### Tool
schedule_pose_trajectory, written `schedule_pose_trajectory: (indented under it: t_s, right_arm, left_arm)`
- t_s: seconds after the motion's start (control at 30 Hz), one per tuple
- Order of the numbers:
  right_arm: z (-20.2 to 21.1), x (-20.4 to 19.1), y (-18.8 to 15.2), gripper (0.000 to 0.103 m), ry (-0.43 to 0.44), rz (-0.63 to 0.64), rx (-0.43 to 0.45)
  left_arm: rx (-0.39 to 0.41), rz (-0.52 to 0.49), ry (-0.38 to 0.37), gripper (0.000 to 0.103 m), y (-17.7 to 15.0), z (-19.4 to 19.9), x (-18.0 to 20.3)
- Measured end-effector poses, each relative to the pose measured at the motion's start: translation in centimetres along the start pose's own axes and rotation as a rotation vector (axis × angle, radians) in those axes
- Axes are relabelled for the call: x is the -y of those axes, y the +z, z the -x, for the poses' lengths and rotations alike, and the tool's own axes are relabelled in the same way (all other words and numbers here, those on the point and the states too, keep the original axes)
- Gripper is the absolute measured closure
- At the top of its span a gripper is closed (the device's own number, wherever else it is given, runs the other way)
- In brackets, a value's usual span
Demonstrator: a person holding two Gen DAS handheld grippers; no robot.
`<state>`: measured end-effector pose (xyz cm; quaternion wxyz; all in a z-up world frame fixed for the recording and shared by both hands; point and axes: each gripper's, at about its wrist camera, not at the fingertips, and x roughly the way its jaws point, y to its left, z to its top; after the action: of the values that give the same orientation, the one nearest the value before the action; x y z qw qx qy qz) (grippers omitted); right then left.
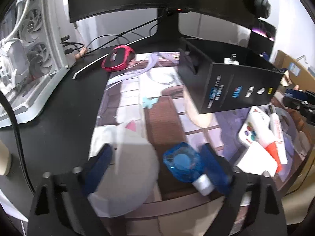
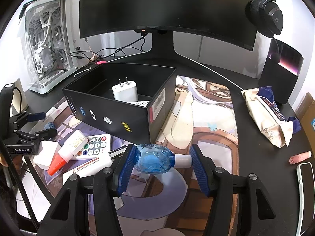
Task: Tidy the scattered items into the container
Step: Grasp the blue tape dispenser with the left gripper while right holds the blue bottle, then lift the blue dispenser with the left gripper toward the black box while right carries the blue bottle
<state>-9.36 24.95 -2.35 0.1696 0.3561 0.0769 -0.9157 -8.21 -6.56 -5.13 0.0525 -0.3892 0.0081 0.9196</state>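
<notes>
The black box [image 2: 118, 106] stands open-topped on the printed desk mat, with a white charger [image 2: 125, 90] inside. My right gripper [image 2: 163, 157] is shut on a clear blue bottle [image 2: 155, 161]: one pad is on its body, the other on its white cap. In the left wrist view, my left gripper [image 1: 157, 153] stands open around a second blue bottle [image 1: 181, 161], which lies close to the right finger, well apart from the left one. The box [image 1: 232, 82] sits beyond it. The picture is blurred.
A glue bottle with an orange tip [image 2: 67, 151], a white remote [image 2: 96, 143] and a silver stick [image 2: 118, 151] lie left of the box front. A wipes pack [image 2: 269, 116], pink tube [image 2: 300, 157] and phone [image 2: 306, 181] lie right. A red case [image 1: 118, 59], monitor and white PC stand behind.
</notes>
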Motion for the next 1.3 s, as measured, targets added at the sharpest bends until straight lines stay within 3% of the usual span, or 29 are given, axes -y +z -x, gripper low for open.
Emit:
schedule_pose_trajectory:
  t_s: [0.07,0.1,0.67,0.73,0.8,1.0,1.1,1.3]
  right_arm:
    - [0.1,0.0,0.0,0.047,0.000,0.001,0.001]
    - [0.1,0.0,0.0,0.047,0.000,0.001,0.002]
    - [0.7,-0.1,0.2,0.047,0.001,0.005,0.018]
    - [0.8,-0.1,0.2,0.047,0.002,0.004,0.020]
    - [0.8,-0.1,0.2,0.047,0.004,0.003,0.021]
    - [0.7,0.0,0.2,0.047,0.006,0.004,0.017]
    - [0.8,-0.1,0.1,0.047,0.004,0.003,0.020]
    - [1.0,-0.1,0.1,0.047,0.003,0.005,0.025]
  left_arm:
    - [0.012,-0.013,-0.020,0.065,0.1,0.1,0.3]
    - [0.012,-0.016,-0.027,0.066,0.2,0.1,0.5]
    - [0.021,-0.040,-0.040,0.067,0.4,0.9,1.0]
    - [0.025,-0.038,-0.040,0.069,0.5,1.1,1.0]
    - [0.024,-0.045,-0.045,0.078,0.6,1.2,1.0]
    - [0.005,-0.040,-0.026,0.079,0.5,0.7,0.6]
    - [0.010,-0.039,-0.022,0.077,0.5,1.1,0.6]
    - [0.013,-0.032,-0.015,0.064,0.0,1.8,0.6]
